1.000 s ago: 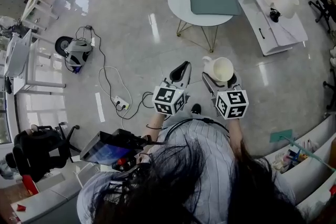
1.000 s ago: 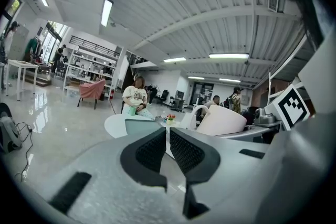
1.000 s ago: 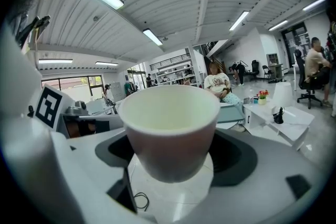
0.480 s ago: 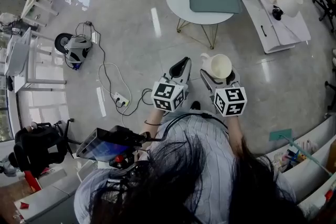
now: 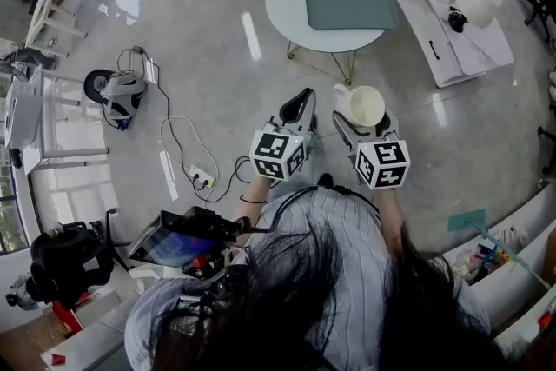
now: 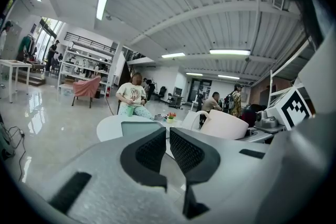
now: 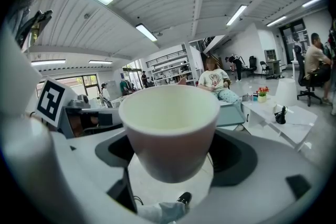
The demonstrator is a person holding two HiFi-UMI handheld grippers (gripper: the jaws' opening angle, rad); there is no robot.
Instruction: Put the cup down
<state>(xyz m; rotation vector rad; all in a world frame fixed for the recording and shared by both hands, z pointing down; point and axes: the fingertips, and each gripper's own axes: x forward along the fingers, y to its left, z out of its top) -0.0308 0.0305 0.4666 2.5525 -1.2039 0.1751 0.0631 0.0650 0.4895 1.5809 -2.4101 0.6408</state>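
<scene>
Well ahead across the floor: a round table (image 5: 287, 9) bearing a grey tray (image 5: 347, 3), probably the landing spot. Nearer, up in the air and well apart from that table: the white cup (image 5: 365, 104), clamped on both sides by the right gripper (image 5: 363, 124) and held upright, likely to carry without tipping. Just beside it, the left gripper (image 5: 300, 106), jaws almost together on nothing, seemingly idle. Against a second ago: same clamp, table slightly nearer the cup.
</scene>
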